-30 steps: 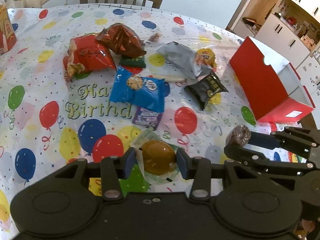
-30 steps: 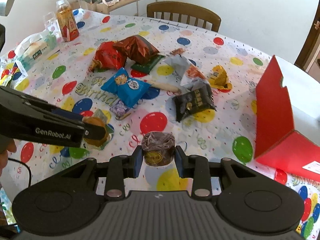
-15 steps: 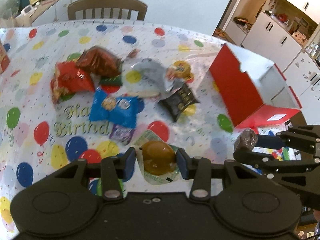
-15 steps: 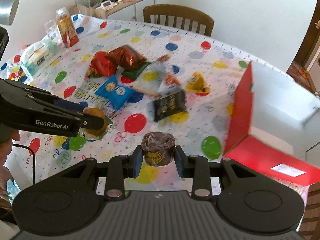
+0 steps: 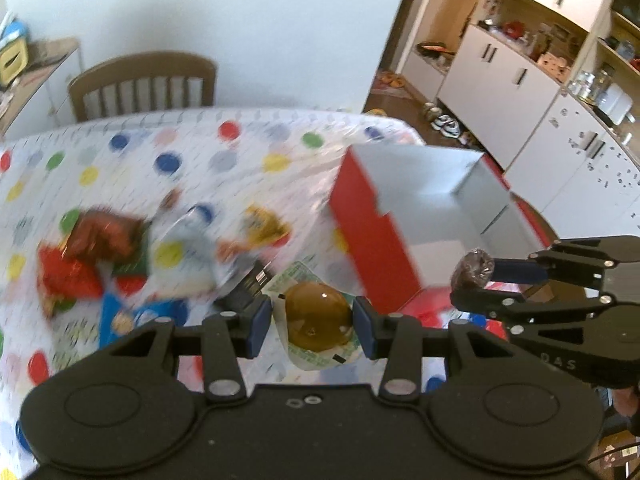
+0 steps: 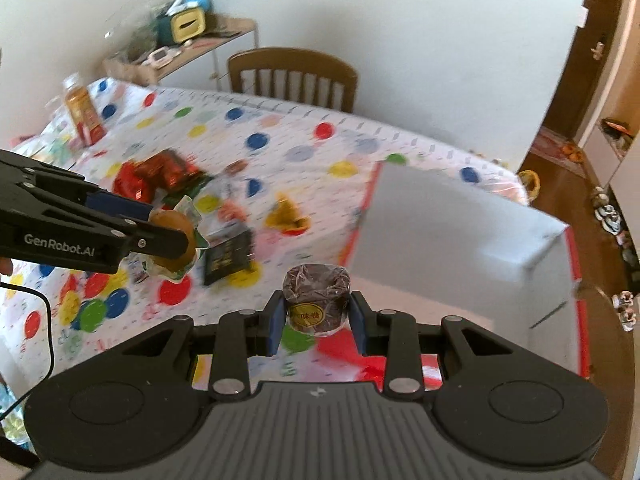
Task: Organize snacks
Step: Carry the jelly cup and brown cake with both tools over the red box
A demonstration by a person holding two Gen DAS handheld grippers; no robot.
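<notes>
My left gripper (image 5: pixel 313 320) is shut on a wrapped golden-brown bun (image 5: pixel 318 317), held in the air above the table, just left of the red box (image 5: pixel 372 240). My right gripper (image 6: pixel 317 318) is shut on a wrapped dark brown cake (image 6: pixel 317 301), held over the near edge of the red box (image 6: pixel 460 232). The box is open at the top, with a grey-white inside. Each gripper shows in the other's view, the right (image 5: pixel 472 280) and the left (image 6: pixel 176 240). Several snack packets (image 5: pixel 92 252) lie blurred on the balloon tablecloth (image 5: pixel 192 152).
A wooden chair (image 6: pixel 292 76) stands at the table's far side. A drink bottle (image 6: pixel 82 110) stands at the far left of the table. A side shelf with clutter (image 6: pixel 180 32) is behind it. White kitchen cabinets (image 5: pixel 520 92) are to the right.
Both grippers have risen and moved right toward the red box, each still holding its snack. The snack pile has slid left and down in both views.
</notes>
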